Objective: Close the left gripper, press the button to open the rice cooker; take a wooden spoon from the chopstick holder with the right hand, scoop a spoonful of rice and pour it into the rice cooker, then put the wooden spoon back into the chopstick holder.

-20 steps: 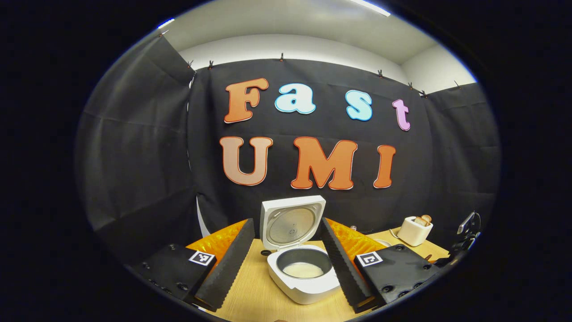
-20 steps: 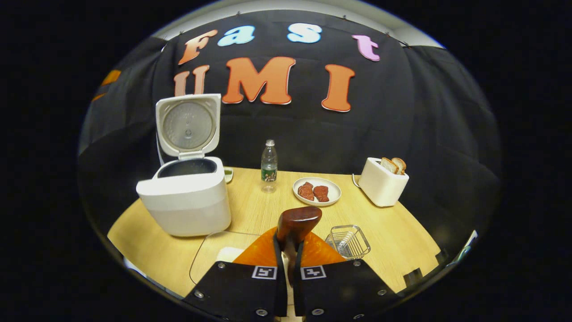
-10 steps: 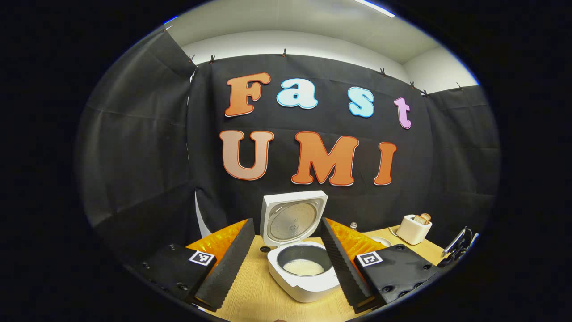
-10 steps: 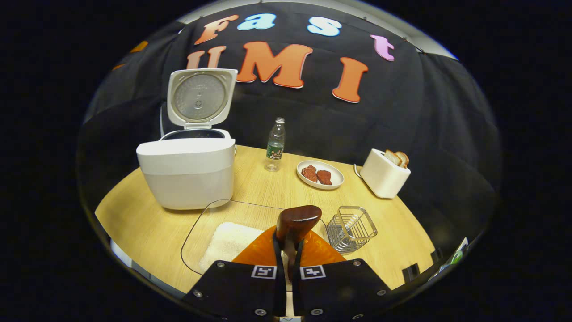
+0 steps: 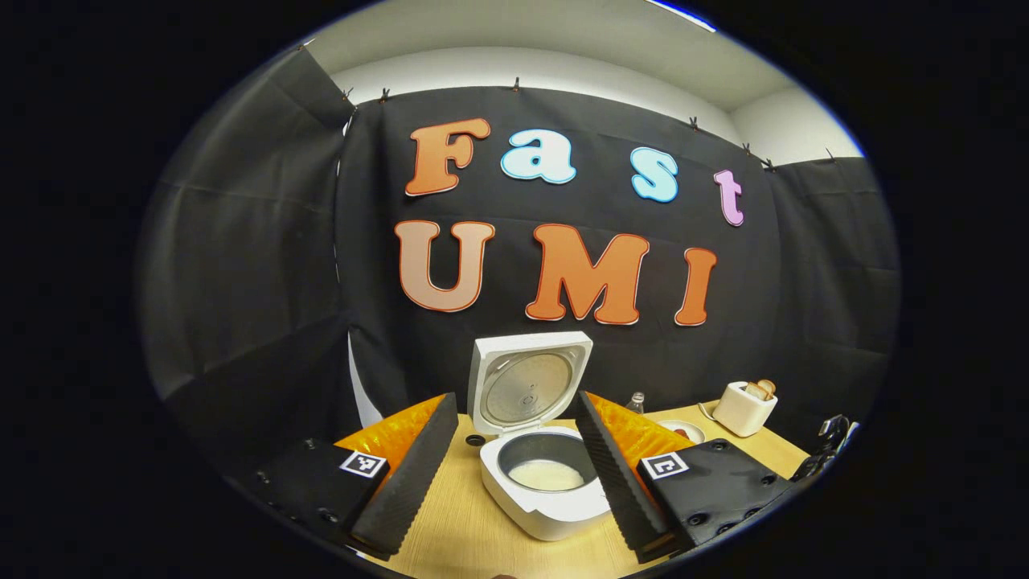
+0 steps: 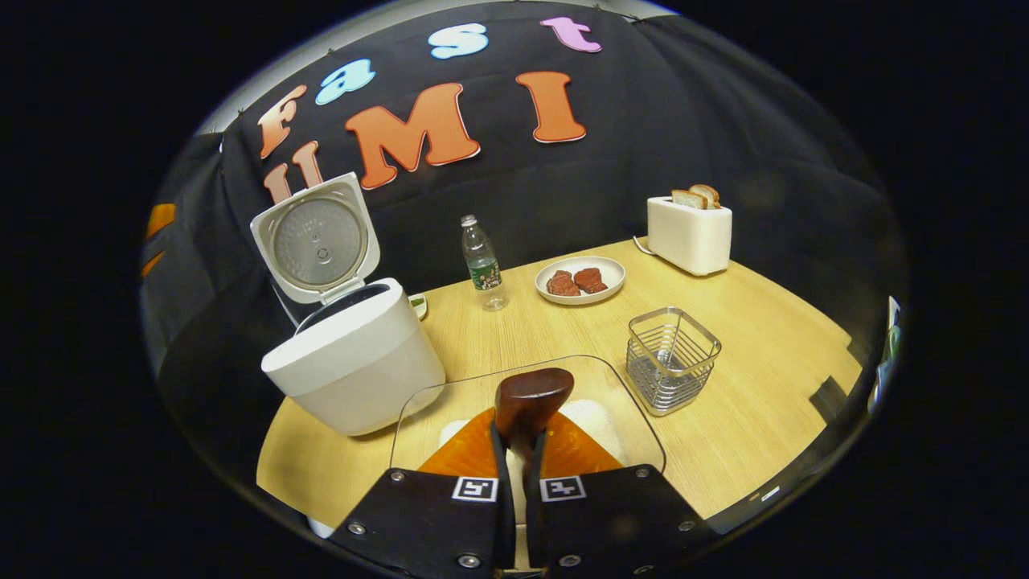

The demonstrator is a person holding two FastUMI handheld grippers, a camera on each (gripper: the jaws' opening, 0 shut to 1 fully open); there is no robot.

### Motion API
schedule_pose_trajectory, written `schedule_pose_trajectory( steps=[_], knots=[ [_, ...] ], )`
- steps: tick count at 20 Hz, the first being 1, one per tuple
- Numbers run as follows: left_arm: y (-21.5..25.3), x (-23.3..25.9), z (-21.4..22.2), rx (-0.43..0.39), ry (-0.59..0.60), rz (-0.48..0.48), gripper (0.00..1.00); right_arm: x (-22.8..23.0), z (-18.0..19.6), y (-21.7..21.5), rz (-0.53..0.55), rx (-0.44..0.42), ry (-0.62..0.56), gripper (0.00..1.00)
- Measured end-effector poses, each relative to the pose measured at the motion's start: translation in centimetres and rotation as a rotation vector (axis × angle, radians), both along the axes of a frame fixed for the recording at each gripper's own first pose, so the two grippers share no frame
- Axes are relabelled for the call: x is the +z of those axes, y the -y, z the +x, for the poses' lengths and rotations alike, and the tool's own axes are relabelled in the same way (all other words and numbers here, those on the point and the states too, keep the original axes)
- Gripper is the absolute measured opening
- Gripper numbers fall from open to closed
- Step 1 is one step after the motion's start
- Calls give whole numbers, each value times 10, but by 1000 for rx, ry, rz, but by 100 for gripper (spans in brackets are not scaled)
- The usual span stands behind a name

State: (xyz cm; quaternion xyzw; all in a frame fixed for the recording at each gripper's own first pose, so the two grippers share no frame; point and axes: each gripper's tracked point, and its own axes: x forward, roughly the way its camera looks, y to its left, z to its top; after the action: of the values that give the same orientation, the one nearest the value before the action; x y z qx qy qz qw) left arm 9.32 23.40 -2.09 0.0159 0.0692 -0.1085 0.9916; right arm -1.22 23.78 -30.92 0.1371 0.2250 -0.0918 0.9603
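Over the table, my right gripper pinches the spoon.
Its bowl sits above a glass tray with rice in it. The holder stands just beside the tray. My left gripper is wide apart and holds nothing. Between its fingers I see the cooker, lid up, rice inside.

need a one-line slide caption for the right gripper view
Right gripper shut on the wooden spoon above the glass rice tray, with the open rice cooker and wire chopstick holder either side.
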Motion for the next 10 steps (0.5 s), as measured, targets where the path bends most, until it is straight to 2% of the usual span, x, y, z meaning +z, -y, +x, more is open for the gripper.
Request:
schedule_pose_trajectory(
  steps=[4, 10],
  knots=[
    [3, -3, 3, -9, -5, -5, 100, -1, 1, -1, 5, -17, -1, 5],
    [6, -8, 7, -27, -20, -13, 100, -6, 8, -6, 208, -89, 13, 5]
  ],
)
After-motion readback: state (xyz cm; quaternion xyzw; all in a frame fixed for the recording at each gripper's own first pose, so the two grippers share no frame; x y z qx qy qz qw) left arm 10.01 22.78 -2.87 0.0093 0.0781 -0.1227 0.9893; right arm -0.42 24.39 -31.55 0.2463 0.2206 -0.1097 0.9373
